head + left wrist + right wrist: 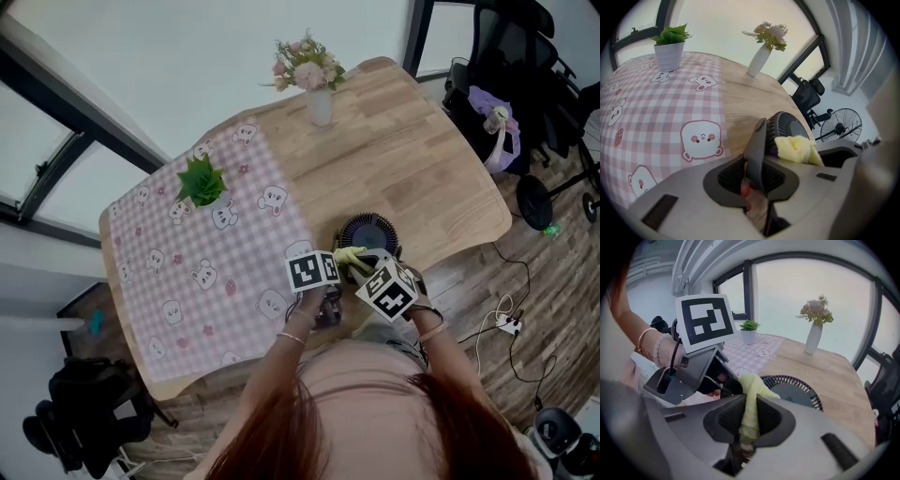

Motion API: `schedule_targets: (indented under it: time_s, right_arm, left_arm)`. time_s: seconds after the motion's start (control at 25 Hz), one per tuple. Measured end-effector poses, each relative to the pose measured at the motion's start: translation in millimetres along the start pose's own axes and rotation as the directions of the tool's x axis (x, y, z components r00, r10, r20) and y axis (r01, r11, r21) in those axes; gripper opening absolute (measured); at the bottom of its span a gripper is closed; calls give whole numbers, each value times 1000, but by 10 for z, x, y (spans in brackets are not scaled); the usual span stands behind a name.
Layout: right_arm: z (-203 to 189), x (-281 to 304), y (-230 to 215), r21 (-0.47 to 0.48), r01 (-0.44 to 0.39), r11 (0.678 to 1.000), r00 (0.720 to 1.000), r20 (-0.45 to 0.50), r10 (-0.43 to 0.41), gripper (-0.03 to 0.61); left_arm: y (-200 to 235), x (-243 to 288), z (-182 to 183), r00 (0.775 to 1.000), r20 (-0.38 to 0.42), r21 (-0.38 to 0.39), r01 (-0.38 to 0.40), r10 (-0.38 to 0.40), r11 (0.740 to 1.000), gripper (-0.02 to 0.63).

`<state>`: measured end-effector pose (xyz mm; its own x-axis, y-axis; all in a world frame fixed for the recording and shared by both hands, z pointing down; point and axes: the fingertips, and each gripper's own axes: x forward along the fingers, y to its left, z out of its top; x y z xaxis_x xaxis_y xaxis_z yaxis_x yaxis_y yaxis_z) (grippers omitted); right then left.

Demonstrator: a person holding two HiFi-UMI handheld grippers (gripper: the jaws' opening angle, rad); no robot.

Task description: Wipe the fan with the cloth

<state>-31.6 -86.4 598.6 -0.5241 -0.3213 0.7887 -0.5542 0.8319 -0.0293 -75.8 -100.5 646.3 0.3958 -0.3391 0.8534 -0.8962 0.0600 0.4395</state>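
- The fan (367, 232) sat on the wooden table (412, 159) near its front edge, just beside the checked tablecloth (206, 272), grille facing up.
- The left gripper (757, 171) was clamped on a flat dark part of the fan, seemingly its stand (757, 145). That hold was narrow, so a hard wipe could probably twist the fan loose.
- The right gripper (749, 416) was pinched shut on a fold of the yellow cloth (752, 385), its free end touching the fan's rim.
- Dragging across the ribs might snag the cloth and pull it out.
- A push toward the person could slide the fan off the edge.
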Motion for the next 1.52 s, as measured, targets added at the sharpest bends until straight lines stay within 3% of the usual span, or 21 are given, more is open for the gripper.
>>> schedule_targets:
  time_s: [0.84, 1.52]
  right_arm:
    - [202, 156, -53, -26, -21, 999, 1000, -16, 21, 49]
    - [309, 229, -149, -60, -24, 998, 999, -41, 21, 50]
  left_arm:
    - [-34, 1, 0, 1000, -11, 14, 9, -9, 1000, 72]
    - [-1, -38, -6, 1000, 14, -21, -9, 9, 1000, 72]
